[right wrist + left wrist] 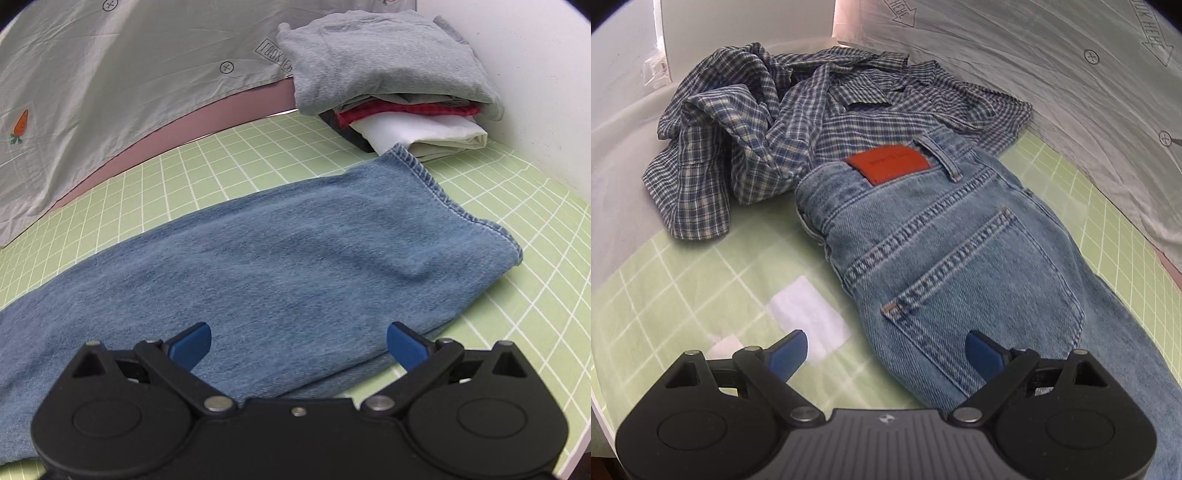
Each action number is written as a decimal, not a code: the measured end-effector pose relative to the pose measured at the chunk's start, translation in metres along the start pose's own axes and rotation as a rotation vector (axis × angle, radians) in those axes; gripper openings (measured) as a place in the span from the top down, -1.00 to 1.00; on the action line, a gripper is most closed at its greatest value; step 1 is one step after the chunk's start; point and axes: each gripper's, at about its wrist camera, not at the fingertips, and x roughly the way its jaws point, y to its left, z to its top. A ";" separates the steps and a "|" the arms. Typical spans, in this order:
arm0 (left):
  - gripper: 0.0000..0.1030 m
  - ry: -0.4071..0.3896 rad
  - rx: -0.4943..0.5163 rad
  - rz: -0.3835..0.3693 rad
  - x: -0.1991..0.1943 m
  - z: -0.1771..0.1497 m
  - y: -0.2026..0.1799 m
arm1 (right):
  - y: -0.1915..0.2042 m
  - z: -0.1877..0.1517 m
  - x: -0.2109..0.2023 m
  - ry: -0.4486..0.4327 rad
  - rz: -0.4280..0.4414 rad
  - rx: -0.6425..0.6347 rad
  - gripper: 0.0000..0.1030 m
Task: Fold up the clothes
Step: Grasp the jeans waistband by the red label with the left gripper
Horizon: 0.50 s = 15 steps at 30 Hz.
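Light blue jeans (934,240) lie folded lengthwise on a green grid mat (683,280), back pocket and red-brown waist patch up. My left gripper (886,354) hovers open just over the seat end, nothing between its blue fingers. The right wrist view shows the jeans' legs (277,258) stretched flat, hems at the far right. Over the near edge of the legs my right gripper (299,345) stands open and holds nothing.
A crumpled blue plaid shirt (768,136) lies beyond the waistband. A stack of folded clothes (391,85), grey on top, sits by the white wall past the hems. A grey printed sheet (110,92) borders the mat (498,314). White patches (805,314) mark the mat.
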 end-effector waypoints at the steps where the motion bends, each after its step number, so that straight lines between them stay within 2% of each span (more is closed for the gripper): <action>1: -0.79 -0.003 -0.017 -0.002 0.004 0.005 0.002 | 0.003 0.001 0.000 0.001 -0.004 -0.001 -0.99; 12: -0.79 -0.042 -0.190 -0.018 0.043 0.054 0.025 | 0.023 0.008 0.003 0.024 -0.068 -0.015 -0.99; 14: -0.75 -0.060 -0.207 -0.019 0.042 0.057 0.025 | 0.025 0.006 0.004 0.034 -0.076 -0.023 -0.99; 15: -0.56 -0.069 -0.216 -0.020 0.042 0.058 0.025 | 0.027 0.005 0.004 0.040 -0.080 -0.027 -0.99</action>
